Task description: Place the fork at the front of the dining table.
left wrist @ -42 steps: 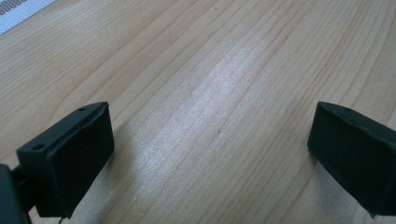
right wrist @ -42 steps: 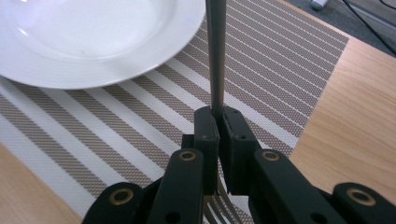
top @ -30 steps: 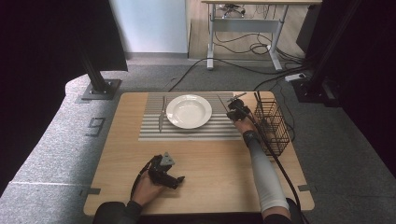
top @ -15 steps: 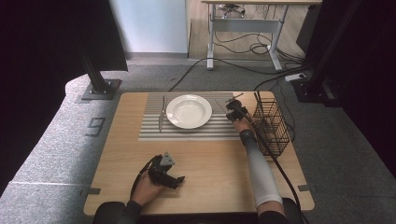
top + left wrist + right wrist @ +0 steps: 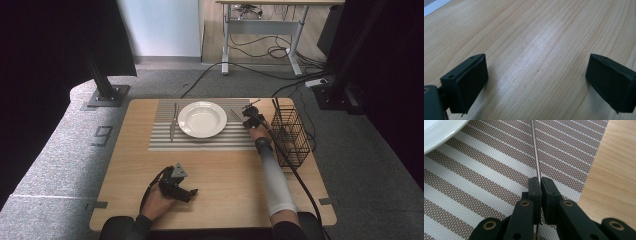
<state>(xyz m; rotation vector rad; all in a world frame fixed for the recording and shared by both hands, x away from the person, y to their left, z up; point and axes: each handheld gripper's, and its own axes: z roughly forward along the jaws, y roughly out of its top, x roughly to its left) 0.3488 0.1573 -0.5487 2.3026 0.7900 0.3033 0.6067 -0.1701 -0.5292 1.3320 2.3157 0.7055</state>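
My right gripper (image 5: pixel 541 180) is shut on the thin shaft of a metal utensil (image 5: pixel 535 152), which runs away from me low over the striped placemat (image 5: pixel 486 177). In the high view this gripper (image 5: pixel 248 119) is just right of the white plate (image 5: pixel 202 119), whose rim (image 5: pixel 439 130) also shows in the right gripper view. The utensil's far end is out of sight. Another utensil (image 5: pixel 173 122) lies on the mat left of the plate. My left gripper (image 5: pixel 192 192) rests near the table's front edge, its jaws (image 5: pixel 536 72) open over bare wood with nothing between them.
A black wire basket (image 5: pixel 290 135) stands on the table's right side, close to my right forearm. The mat's right edge meets bare wood (image 5: pixel 619 170). Cables trail from both grippers.
My right gripper has sunk a little toward the mat and shifted slightly left, with the utensil still in it. The left hand has stayed put.
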